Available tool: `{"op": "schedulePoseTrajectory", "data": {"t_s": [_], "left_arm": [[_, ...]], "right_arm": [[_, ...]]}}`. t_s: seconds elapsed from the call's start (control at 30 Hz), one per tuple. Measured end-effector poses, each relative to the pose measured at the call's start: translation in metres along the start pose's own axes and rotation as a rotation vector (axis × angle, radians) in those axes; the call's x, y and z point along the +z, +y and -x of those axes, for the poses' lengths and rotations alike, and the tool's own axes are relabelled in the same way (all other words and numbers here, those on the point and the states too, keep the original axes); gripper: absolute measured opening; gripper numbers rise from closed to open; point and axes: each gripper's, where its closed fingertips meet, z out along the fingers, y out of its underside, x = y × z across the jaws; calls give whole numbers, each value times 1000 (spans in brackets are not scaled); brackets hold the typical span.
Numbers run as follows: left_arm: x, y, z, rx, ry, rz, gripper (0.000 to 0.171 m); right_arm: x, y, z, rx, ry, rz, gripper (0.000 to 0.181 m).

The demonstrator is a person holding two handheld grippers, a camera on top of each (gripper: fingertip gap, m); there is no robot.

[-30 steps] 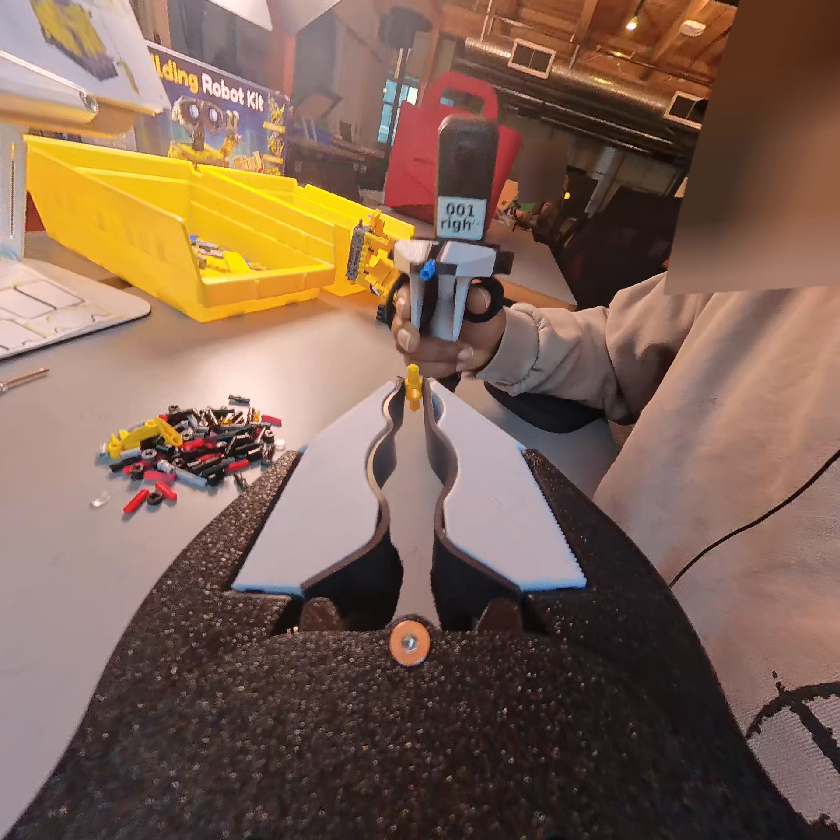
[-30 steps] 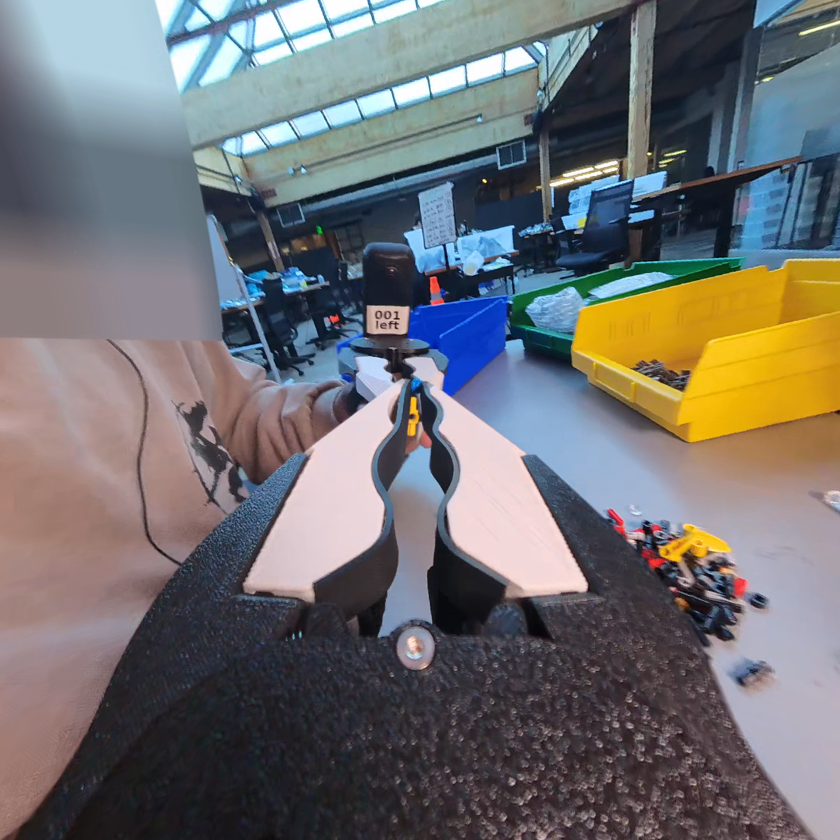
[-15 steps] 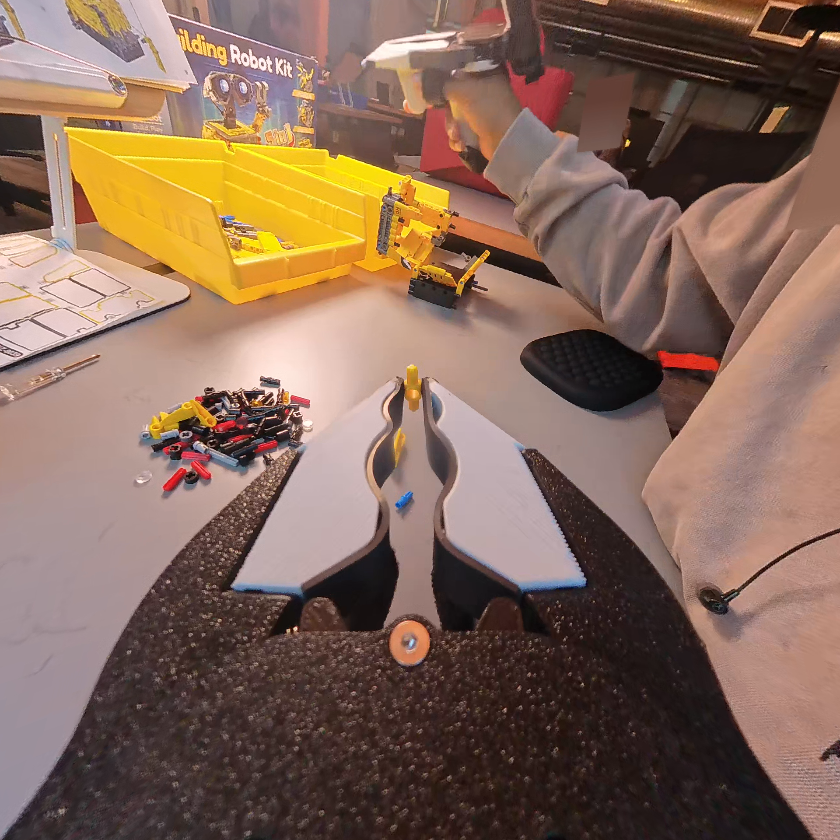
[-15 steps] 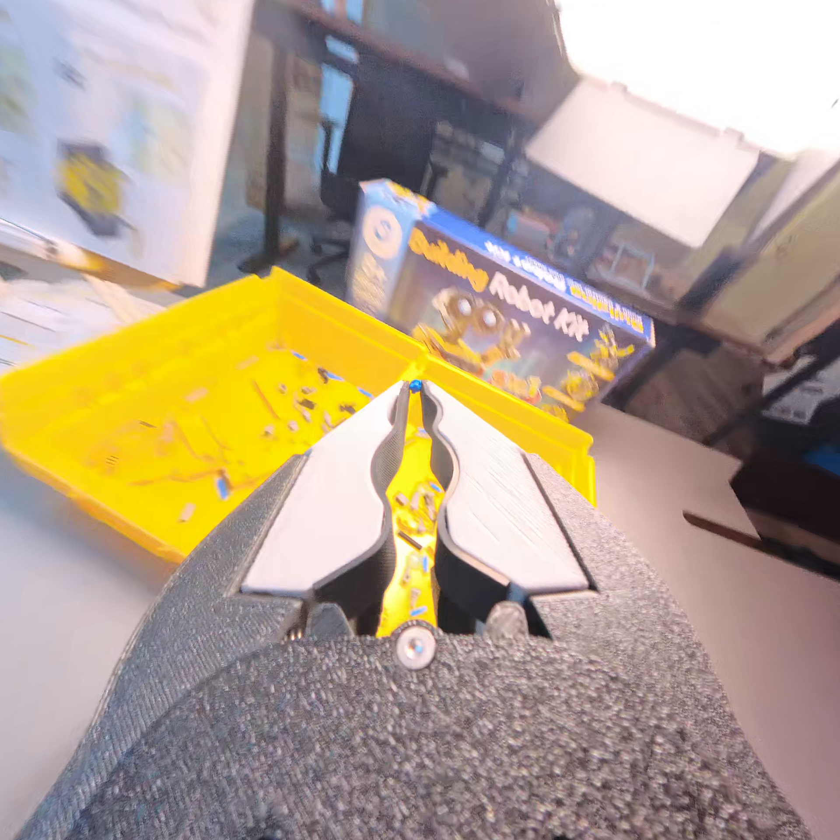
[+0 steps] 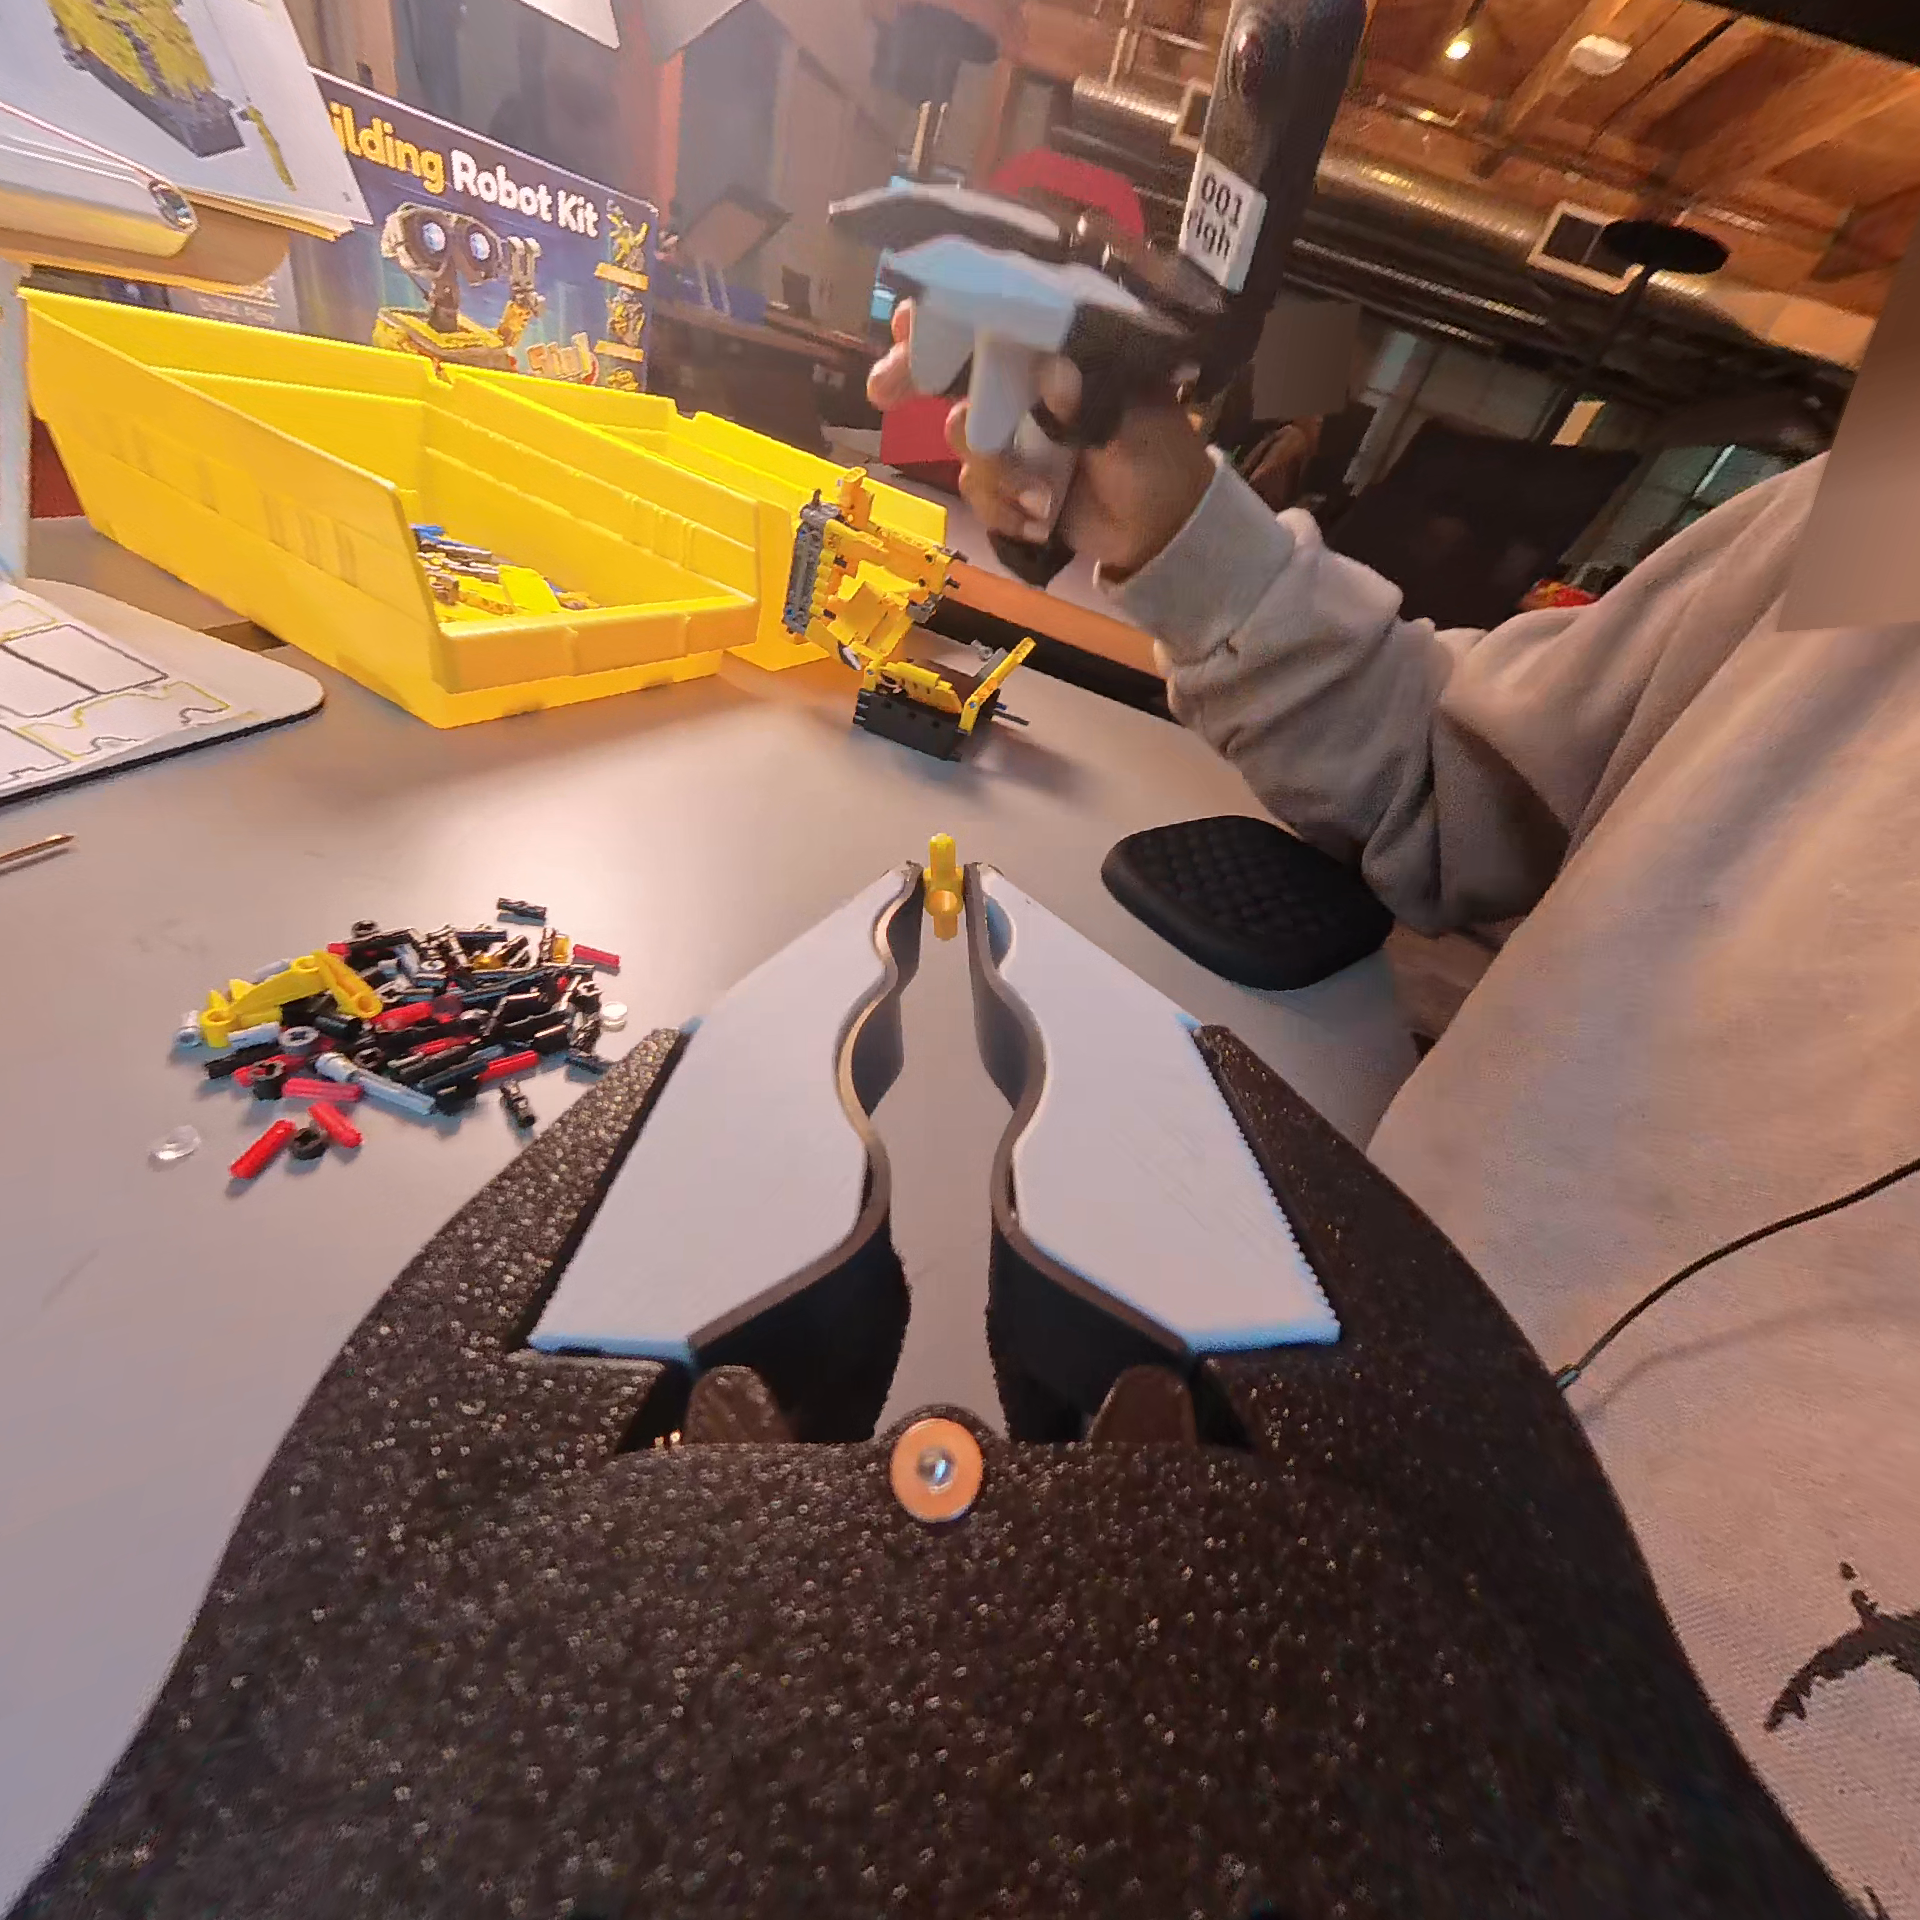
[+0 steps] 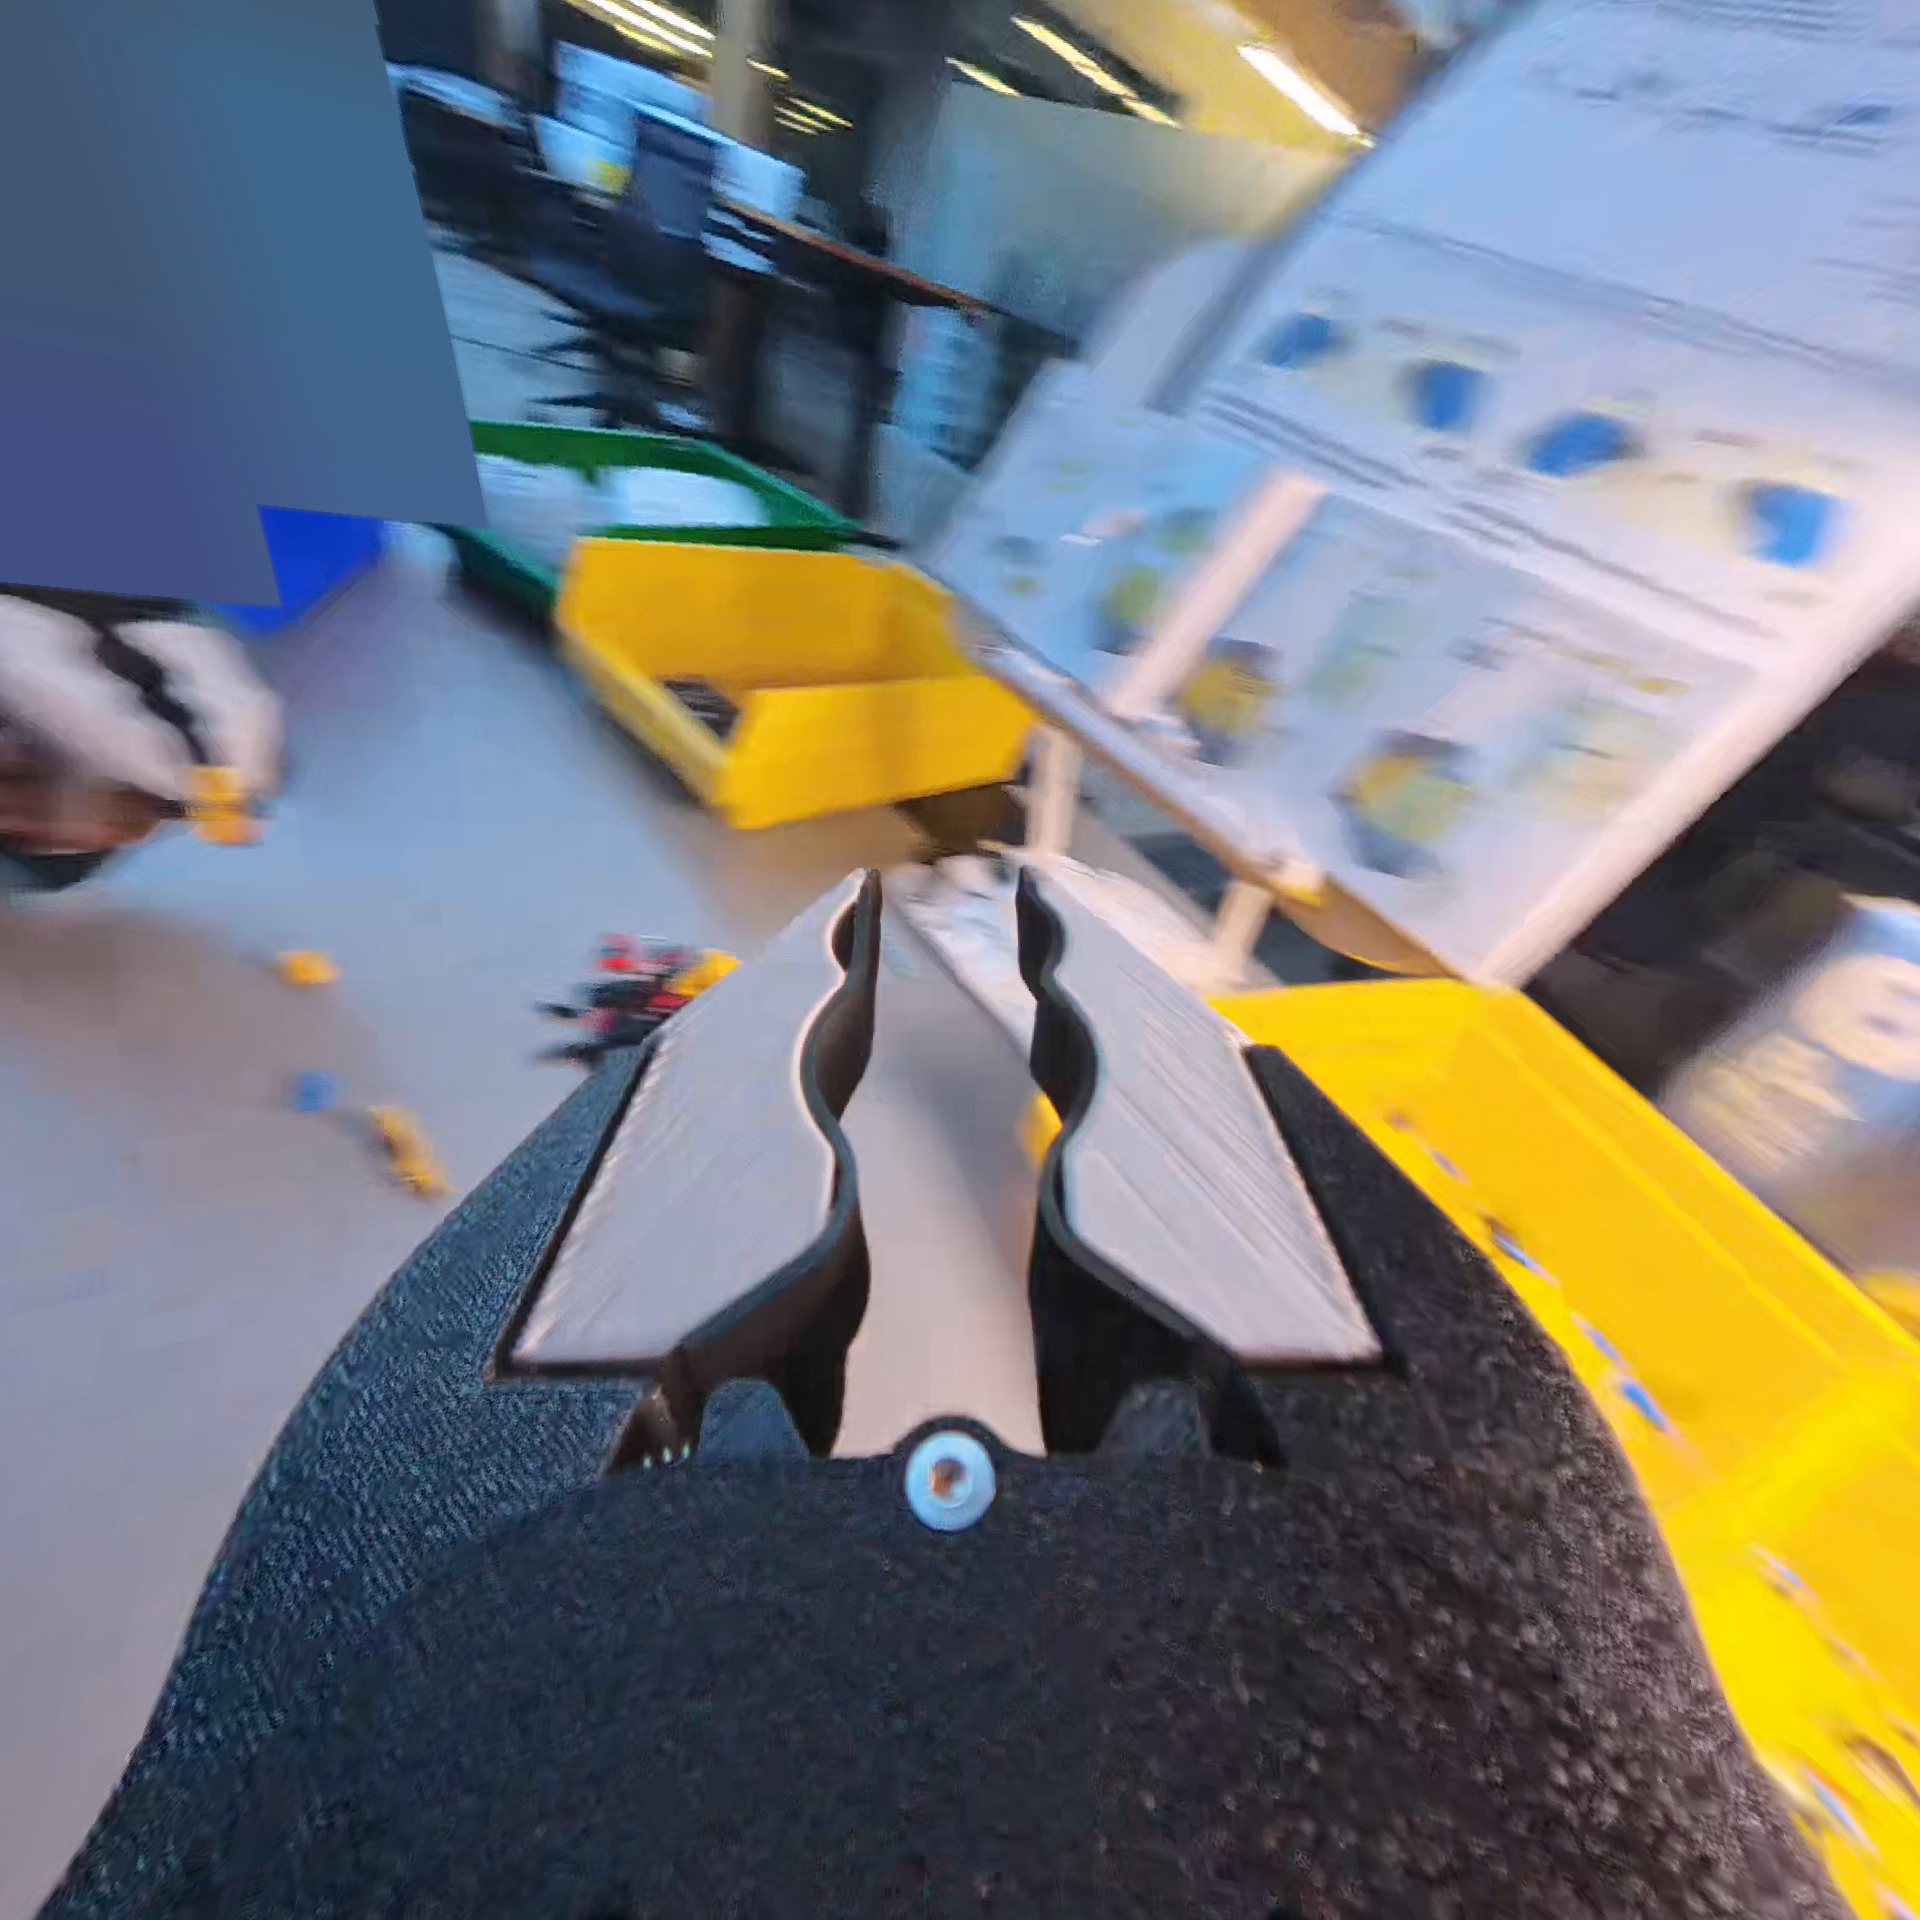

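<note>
My left gripper (image 5: 941, 871) is shut on a small yellow peg (image 5: 941, 883) and holds it upright just above the grey table (image 5: 644, 831). It also shows at the far left of the blurred right wrist view (image 6: 156, 769). My right gripper (image 6: 945, 894) is open and empty, raised above the table. In the left wrist view the right gripper (image 5: 961, 384) hangs in the air at the upper right, above a half-built yellow model (image 5: 883, 623). A pile of small black, red and yellow parts (image 5: 395, 1023) lies left of my left gripper.
Yellow bins (image 5: 416, 561) stand at the back left, with a kit box (image 5: 488, 260) behind. An instruction stand (image 6: 1455, 520) and another yellow bin (image 6: 790, 707) show ahead of the right gripper. A black pad (image 5: 1247, 899) lies right. Loose yellow and blue pieces (image 6: 405, 1148) lie on the table. Some 25 centimetres of space lies between my two pairs of fingers.
The right gripper left the left gripper's tip, swung up and around, and its jaws opened. The left gripper stayed shut on the yellow peg.
</note>
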Motion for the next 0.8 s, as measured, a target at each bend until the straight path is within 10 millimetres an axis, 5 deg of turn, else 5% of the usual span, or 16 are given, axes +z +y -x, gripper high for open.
{"op": "schedulePoseTrajectory", "data": {"t_s": [0.13, 0.2, 0.27, 0.4, 0.67, 0.73, 0.8], "left_arm": [[1, -7, -20, -111, 152, -61, 6], [-2, -15, -29, -220, 250, -111, 6], [-6, -21, -35, -332, 345, -149, 6], [-12, -25, -43, -481, 460, -163, 6], [-4, -15, -51, -486, 465, -88, 6], [-3, -15, -42, -482, 409, -99, 13], [-6, -20, -26, -457, 312, -134, 36]], "right_arm": [[37, -7, 147, -174, -339, -73, 29], [49, -2, 198, -279, -443, -77, 40], [58, 1, 228, -386, -489, -92, 47], [69, -3, 244, -472, -506, -108, 46], [66, -3, 247, -520, -525, -108, 22], [67, 0, 241, -509, -517, -93, 22], [74, 3, 210, -454, -440, -53, 22]]}}
